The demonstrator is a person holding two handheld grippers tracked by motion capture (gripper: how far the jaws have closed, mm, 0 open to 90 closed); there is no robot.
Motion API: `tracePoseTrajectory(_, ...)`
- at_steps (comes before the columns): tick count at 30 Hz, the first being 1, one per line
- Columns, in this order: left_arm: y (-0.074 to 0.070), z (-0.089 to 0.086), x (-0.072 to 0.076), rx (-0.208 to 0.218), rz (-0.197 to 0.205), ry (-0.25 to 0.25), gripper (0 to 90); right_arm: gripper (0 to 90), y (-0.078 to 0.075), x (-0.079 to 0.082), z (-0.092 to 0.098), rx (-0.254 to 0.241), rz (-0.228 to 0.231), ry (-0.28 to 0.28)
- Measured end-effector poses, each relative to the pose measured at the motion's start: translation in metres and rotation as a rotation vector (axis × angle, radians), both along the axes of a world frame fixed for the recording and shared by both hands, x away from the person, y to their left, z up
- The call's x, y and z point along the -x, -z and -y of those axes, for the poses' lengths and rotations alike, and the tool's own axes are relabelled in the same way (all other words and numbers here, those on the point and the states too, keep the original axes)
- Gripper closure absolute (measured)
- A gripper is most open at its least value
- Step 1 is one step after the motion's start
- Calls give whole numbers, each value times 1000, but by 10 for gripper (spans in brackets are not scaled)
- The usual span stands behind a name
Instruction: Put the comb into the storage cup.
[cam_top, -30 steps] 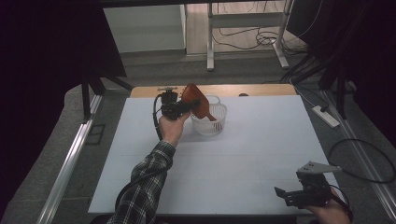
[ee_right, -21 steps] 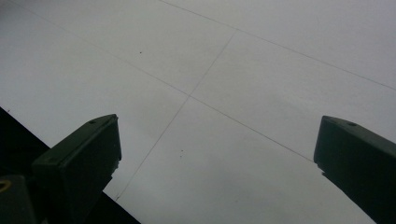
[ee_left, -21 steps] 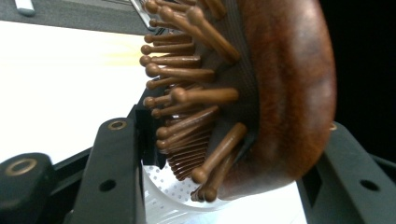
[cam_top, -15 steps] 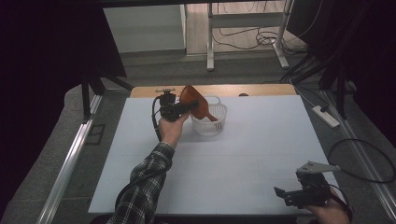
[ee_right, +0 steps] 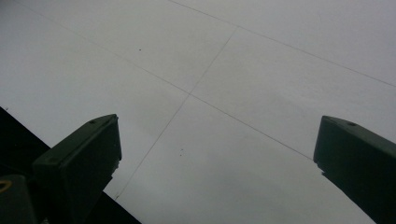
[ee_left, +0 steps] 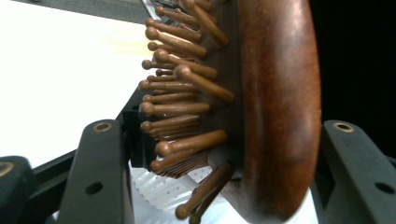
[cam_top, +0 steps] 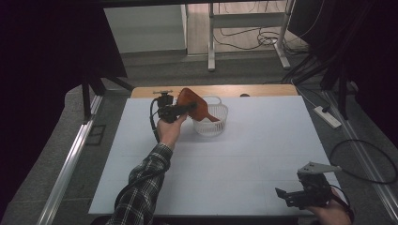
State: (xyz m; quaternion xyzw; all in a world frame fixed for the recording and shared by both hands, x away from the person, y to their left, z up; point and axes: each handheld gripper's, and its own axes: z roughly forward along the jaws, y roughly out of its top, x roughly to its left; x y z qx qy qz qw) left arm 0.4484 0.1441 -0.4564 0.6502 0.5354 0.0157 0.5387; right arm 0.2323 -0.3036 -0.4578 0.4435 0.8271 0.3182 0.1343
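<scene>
A brown wooden hairbrush (cam_top: pixel 195 104) with round-tipped bristles leans tilted over the near-left rim of a white plastic basket (cam_top: pixel 215 125), its lower end inside. My left gripper (cam_top: pixel 182 109) stands at the brush's left end. In the left gripper view the brush (ee_left: pixel 275 107) stands between the two black jaws of the left gripper (ee_left: pixel 223 127). The jaws have just been opening, and a gap shows between the bristles and the left jaw. The basket's ribbed wall (ee_left: pixel 161 191) lies below. My right gripper (cam_top: pixel 284 197) rests at the table's near right corner. Its jaws are wide apart over bare table (ee_right: pixel 217 140).
The white table top (cam_top: pixel 244 159) has a wooden strip (cam_top: pixel 253 90) along its far edge. Metal rails flank the table, and cables and a power strip (cam_top: pixel 327 116) lie on the floor to the right. The dark near table edge (ee_right: pixel 28 135) appears beside the right gripper.
The brush has sunk and tipped a little further into the basket, with the left hand shifting slightly. The right gripper has not moved.
</scene>
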Motion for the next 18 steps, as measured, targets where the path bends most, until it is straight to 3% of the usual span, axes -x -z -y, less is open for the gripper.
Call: tracePoseTrajectory(18,-2,1,1,-60,32,14,401,10,0,0,0,4,-1,1)
